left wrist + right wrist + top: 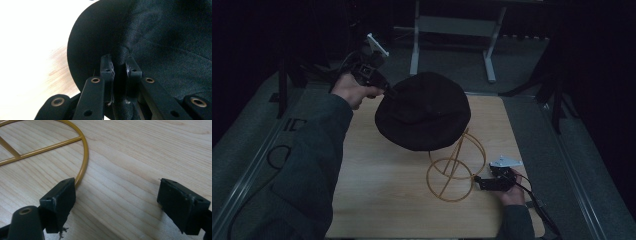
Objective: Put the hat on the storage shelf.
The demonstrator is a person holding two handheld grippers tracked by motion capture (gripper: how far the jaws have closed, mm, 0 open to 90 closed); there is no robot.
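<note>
Pinching a fold of the black hat [160, 37], our left gripper [119, 67] has its jaws drawn almost together, with only the bunched fabric between the pads. In the high view that left gripper [388, 92] grips the hat [424, 112] at its near-left edge, and the hat spreads away from the jaws to the right, lifted off the table [377, 190] and hanging over the upper part of the yellow wire stand [456, 172]. We cannot tell whether the hat touches the stand's top.

Our right gripper [116, 200] rests low over the wood with its jaws spread wide and nothing between them. One of its fingers [58, 200] sits right at the stand's round base ring [83, 157], whether touching we cannot say. In the high view the right gripper [479, 182] lies just to the right of that base.
</note>
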